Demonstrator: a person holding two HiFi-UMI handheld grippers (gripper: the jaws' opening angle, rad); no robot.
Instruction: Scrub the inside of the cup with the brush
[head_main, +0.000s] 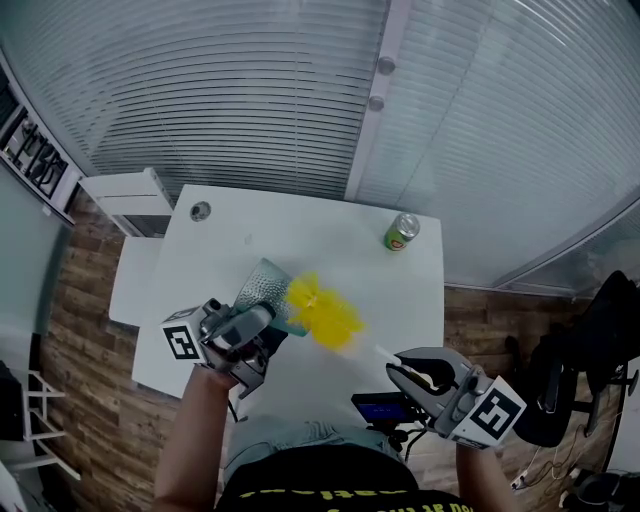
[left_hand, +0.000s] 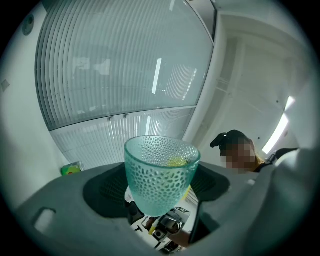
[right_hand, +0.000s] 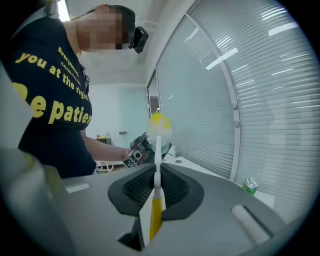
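Ribbed glass walls (head_main: 200, 80) close off the far side of a white table (head_main: 300, 230), and over its near edge a person holds two pairs of tongs. A pale green dimpled glass cup (head_main: 262, 285) serves as the landmark. It is off the table, with the left gripper (head_main: 250, 325) pinching its lower body, its jaws pressed on the glass from both sides, as the left gripper view shows (left_hand: 161, 200). The cup's mouth tilts up and away from that gripper.

Right of the cup, the right gripper (head_main: 410, 375) has its jaws pressed together on the thin white handle of a brush with a fluffy yellow bristle head (head_main: 322, 310). Its own view shows the handle clamped between the pads (right_hand: 157, 187) and the bristles pointing towards the cup. The bristle head sits just beside the cup's rim, on the side facing the right gripper. A patch of yellow shows at the far rim (left_hand: 177, 161), but I cannot tell whether any bristles are inside yet. A green drink can (head_main: 401, 231) stands well beyond the cup, on the table's far side.

This looks like the entry step, with scrubbing seemingly not yet under way. The next move calls for lining the bristle head up with the cup's mouth, pushing it down inside and working it round the wall while the left grip holds firm.
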